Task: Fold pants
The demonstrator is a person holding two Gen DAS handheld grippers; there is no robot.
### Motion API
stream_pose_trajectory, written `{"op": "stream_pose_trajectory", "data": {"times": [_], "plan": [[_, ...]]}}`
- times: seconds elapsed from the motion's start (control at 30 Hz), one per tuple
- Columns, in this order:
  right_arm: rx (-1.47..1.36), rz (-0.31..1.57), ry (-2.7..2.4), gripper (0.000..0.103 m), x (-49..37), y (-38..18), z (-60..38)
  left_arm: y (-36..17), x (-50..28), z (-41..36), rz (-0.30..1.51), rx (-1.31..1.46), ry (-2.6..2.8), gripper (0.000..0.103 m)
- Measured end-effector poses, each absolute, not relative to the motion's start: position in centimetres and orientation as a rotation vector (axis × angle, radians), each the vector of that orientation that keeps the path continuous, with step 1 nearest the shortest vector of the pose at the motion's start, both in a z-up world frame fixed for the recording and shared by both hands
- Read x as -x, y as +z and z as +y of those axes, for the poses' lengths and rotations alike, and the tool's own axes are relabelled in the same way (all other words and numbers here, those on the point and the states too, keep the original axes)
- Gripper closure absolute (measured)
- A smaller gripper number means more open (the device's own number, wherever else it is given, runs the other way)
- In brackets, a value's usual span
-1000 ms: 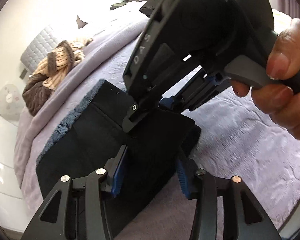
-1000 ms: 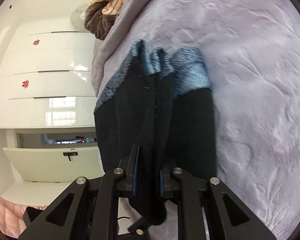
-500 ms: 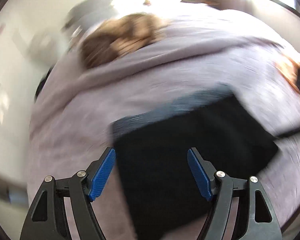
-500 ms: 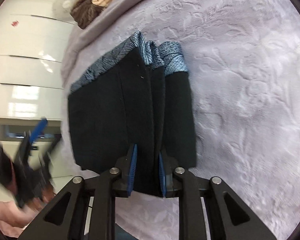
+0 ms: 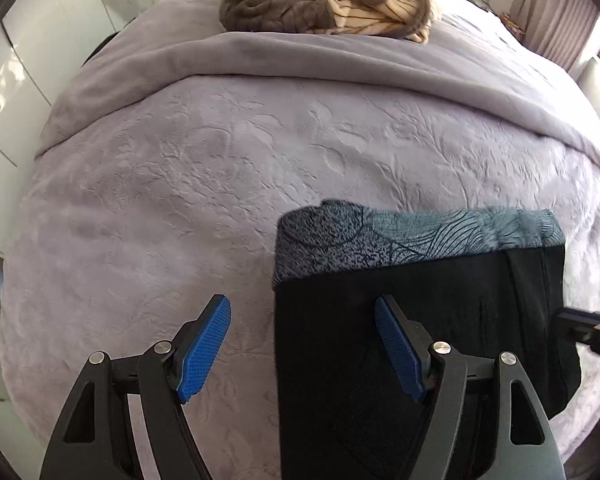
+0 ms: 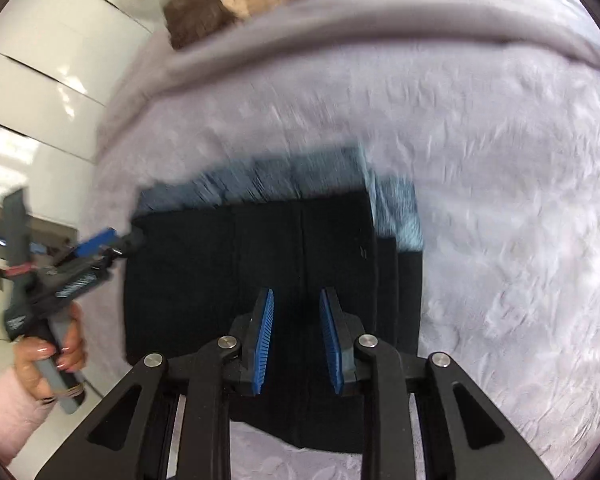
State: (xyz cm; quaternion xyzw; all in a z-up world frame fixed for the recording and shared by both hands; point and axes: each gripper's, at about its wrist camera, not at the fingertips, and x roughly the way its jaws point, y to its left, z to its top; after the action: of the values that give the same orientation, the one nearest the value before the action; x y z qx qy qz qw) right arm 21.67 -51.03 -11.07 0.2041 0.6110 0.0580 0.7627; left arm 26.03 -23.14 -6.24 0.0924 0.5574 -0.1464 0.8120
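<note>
Pants [image 5: 420, 320] lie folded into a compact dark rectangle on the lilac bedspread [image 5: 220, 184], patterned blue-grey band along the far edge. In the right wrist view the same bundle [image 6: 252, 272] shows stacked layers stepping out along its right side.

Left gripper [image 5: 302, 348]: jaws wide apart, nothing between the pads; it straddles the bundle's left edge from above, one finger over bare bedspread, the other over cloth. Right gripper [image 6: 296, 340]: jaws a narrow gap apart, hanging over the middle of the bundle; no cloth seen pinched between the pads. This view is blurred.

The person's hand [image 6: 54, 352], pink sleeve behind it, holds the left gripper at the bundle's left edge.

Risks, as judged:
- Stepped layers on the right side look loose. Any drag from a finger tip across the top could slide them further out and open the fold.
- A finger catching the top layer while lifting away would pull a corner up.
- Soft, embossed bedspread gives little firm backing; pressing down to flatten may wrinkle the bundle instead.
- A brown and striped heap [image 5: 324, 0] sits well apart at the far end, no threat.
</note>
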Motion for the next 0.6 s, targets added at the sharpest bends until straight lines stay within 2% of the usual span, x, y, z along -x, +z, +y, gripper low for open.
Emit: {"op": "stream_pose_trajectory", "data": {"times": [0.17,0.37,0.57,0.6], "plan": [[-0.361,1.309,0.094,0.078,-20.5,-11.8,-50.2,-7.0,-25.6,-24.0,1.168,-0.227,-0.303,0.027],[-0.369,1.318,0.057,0.076,-19.2,-10.8,-50.5,-5.4,-25.2,-23.5,1.214,-0.218,-0.277,0.026],[-0.395,1.327,0.019,0.056,-16.5,-9.4,-50.9,-4.7,-23.4,-22.8,1.247,-0.276,-0.269,0.026],[-0.402,1.330,0.016,0.051,-15.9,-9.1,-51.0,-4.4,-23.1,-22.7,1.248,-0.280,-0.271,0.024]]}}
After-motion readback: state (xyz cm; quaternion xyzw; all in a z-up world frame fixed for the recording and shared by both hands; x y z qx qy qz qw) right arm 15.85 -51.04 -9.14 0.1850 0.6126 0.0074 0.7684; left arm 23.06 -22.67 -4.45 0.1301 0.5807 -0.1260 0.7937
